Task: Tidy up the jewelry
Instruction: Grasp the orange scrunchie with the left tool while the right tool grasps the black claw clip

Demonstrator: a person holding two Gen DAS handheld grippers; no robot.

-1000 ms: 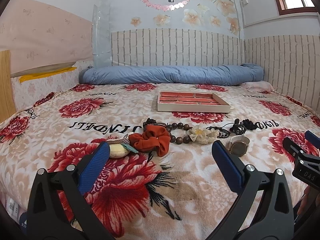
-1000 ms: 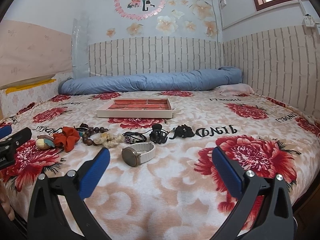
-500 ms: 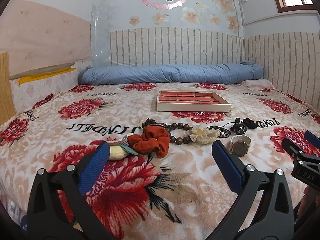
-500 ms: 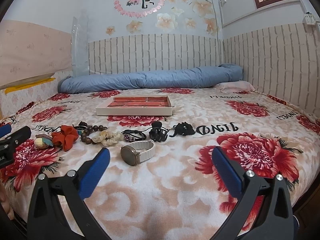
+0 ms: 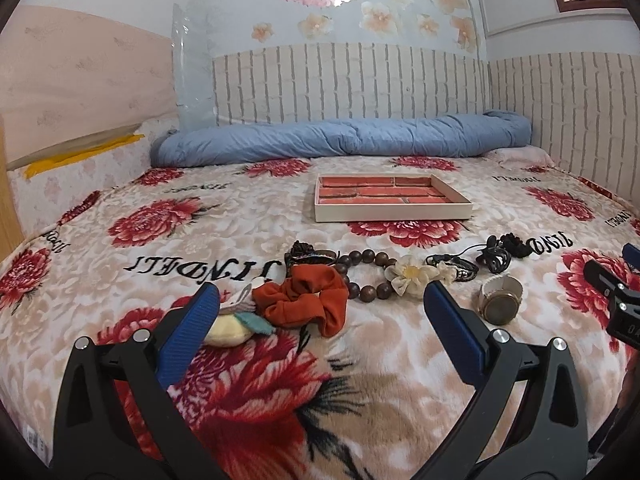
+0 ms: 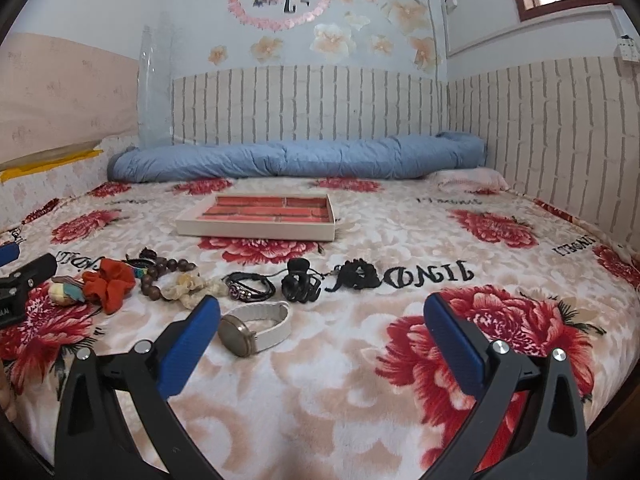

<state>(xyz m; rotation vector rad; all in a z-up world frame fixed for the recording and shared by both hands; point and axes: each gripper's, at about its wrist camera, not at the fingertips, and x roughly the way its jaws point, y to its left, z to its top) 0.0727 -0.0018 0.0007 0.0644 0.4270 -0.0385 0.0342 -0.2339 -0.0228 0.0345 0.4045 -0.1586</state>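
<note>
Left gripper [image 5: 320, 308]: spread wide, grasping nothing, hovering low over the floral blanket [image 5: 240, 380] before the row of pieces.
Right gripper [image 6: 322, 312]: likewise spread apart and empty, hovering over the blanket to the right of the row.
Tray: one compartmented tray [image 5: 392, 198] with red lining, flat on the blanket beyond the row, apart from every piece.
Scrunchie: one, orange [image 5: 304, 300], just beside a small cream plush clip [image 5: 230, 330] at the row's left end.
Bead bracelet: one, dark wooden beads [image 5: 364, 274], touching the scrunchie.
Flower band: one, cream [image 5: 412, 274].
Cord bracelet: one, black [image 6: 250, 286].
Claw clip: one, black [image 6: 300, 282].
Dark hair tie: one [image 6: 358, 276], at the right end.
Watch: one, white strap [image 6: 254, 328], nearest the right gripper's left finger.
Edges: rolled blue duvet [image 5: 340, 142] along the far wall.
Open room: bare blanket between row and tray, and wide to the right.
</note>
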